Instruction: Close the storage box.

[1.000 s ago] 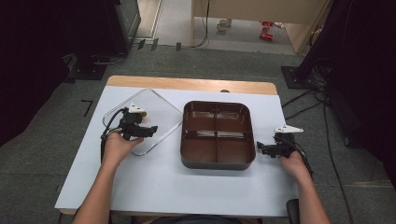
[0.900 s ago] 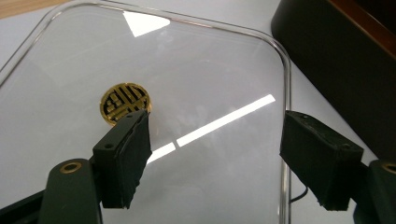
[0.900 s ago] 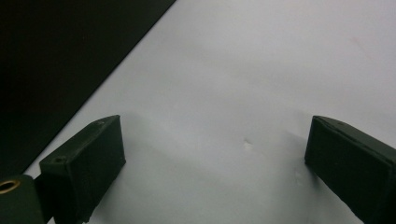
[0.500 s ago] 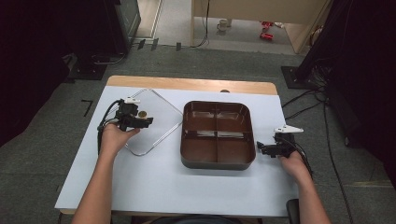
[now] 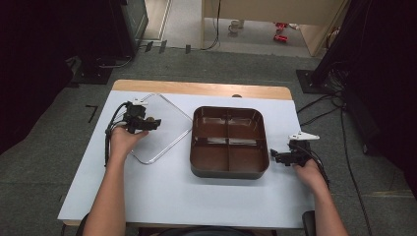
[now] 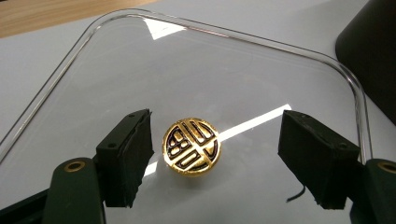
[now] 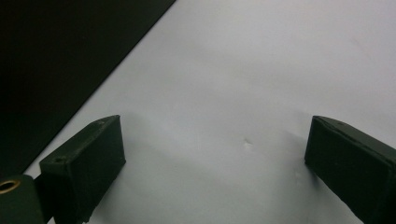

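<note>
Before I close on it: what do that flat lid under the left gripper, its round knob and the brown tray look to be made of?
Clear lid: probably transparent plastic, possibly glass; the table shows through and it gives sharp glare streaks. Knob: gold-coloured, shiny, looks like metal or metallised plastic, with dark recessed lines. Four-compartment tray: dark brown, smooth and slightly glossy, likely moulded plastic.

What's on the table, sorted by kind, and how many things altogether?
Brown divided tray: 1
Clear lid with a gold knob: 1
Handheld grippers: 2, left gripper and right gripper
Total: 4
</note>
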Tool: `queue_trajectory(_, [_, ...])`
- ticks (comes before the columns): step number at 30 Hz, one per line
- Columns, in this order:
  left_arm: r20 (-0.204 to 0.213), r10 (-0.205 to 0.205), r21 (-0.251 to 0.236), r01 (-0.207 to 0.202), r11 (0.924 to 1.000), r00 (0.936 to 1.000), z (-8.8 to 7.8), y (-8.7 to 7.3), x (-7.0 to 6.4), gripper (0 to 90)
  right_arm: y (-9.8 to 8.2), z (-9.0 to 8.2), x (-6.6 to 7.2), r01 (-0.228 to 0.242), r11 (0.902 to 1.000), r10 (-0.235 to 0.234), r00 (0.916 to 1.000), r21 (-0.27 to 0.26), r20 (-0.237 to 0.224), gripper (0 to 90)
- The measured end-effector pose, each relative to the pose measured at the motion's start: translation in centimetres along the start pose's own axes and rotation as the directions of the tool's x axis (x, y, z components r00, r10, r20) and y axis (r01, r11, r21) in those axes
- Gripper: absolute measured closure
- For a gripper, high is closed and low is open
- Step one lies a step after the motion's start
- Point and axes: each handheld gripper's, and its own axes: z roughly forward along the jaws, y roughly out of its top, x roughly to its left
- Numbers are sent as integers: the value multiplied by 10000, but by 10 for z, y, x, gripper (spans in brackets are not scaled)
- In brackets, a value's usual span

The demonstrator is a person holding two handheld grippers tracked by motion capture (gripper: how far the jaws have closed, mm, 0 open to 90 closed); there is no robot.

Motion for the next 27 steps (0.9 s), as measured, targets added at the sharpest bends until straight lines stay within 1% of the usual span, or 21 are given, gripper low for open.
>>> queue_trajectory(2, [-48,-7,-46,7,10000,10000,2,0,0,266,0,0,0,6,10000,-6,10000,5,5,43])
queue_trajectory(3, [-207,-35,-52,34,10000,9998,4,-2,2,307,0,0,0,33,10000,-33,10000,-4,20,43])
queue_trajectory(4, [-262,-82,10,83,10000,9996,5,-2,4,310,0,0,0,38,10000,-38,10000,-8,25,43])
queue_trajectory(8, [-213,-200,147,203,9997,9996,10,-6,9,318,0,0,0,27,10000,-27,10000,-3,20,43])
queue_trajectory(12, [-221,-242,132,245,9996,9995,12,-8,10,359,0,0,0,30,10000,-30,10000,-7,28,43])
queue_trajectory(14, [-411,-120,89,124,9999,9991,15,-9,10,373,0,0,0,38,10000,-38,10000,-16,43,43])
queue_trajectory(16, [-477,-76,102,81,9999,9988,15,-9,9,412,0,0,1,62,10000,-62,9999,-37,82,43])
queue_trajectory(17, [-541,13,124,-7,9999,9985,17,-9,9,414,0,0,1,60,10000,-59,9999,-50,95,43])
queue_trajectory(19, [-536,30,154,-22,9999,9986,17,-10,10,417,0,-1,1,68,10000,-67,9999,-55,105,43])
queue_trajectory(22, [-519,-18,151,26,9999,9986,19,-11,11,448,0,-1,2,79,9999,-78,9999,-62,114,43])
queue_trajectory(23, [-505,-81,177,90,9998,9987,19,-11,12,448,0,-1,2,76,10000,-76,9999,-62,113,43])
queue_trajectory(24, [-388,-215,116,220,9997,9990,20,-12,13,464,0,-1,2,82,9999,-81,9999,-65,116,44])
queue_trajectory(25, [-344,-251,120,255,9996,9991,21,-12,14,471,0,-1,2,80,9999,-79,9999,-65,115,43])
queue_trajectory(27, [-290,-219,47,221,9997,9993,21,-13,13,481,0,-1,2,73,10000,-72,9999,-61,115,43])
